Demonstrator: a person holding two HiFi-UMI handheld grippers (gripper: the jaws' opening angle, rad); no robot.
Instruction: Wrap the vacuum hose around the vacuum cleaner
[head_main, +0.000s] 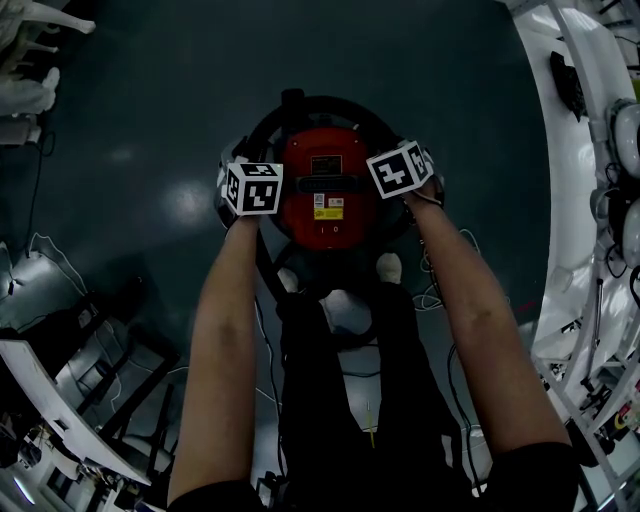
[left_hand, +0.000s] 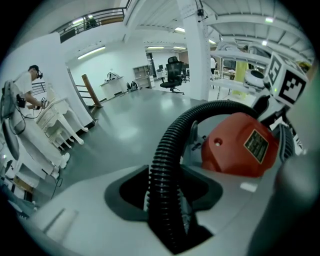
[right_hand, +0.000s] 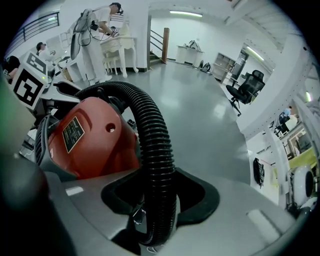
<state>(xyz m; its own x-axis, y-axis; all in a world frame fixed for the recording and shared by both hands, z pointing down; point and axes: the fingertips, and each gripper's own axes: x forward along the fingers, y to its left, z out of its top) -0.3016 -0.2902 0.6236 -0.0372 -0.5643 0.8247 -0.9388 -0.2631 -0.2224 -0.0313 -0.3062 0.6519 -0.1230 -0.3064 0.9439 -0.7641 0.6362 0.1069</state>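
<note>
The left claw is clamped partway shut on the ribbed black vacuum hose beside the left flank of the red vacuum cleaner on the grey floor, and the hose arches round its far side to the right claw, which grips it likewise.

vacuum cleaner: 1 | vacuum hose: 1 | tools: 2
</note>
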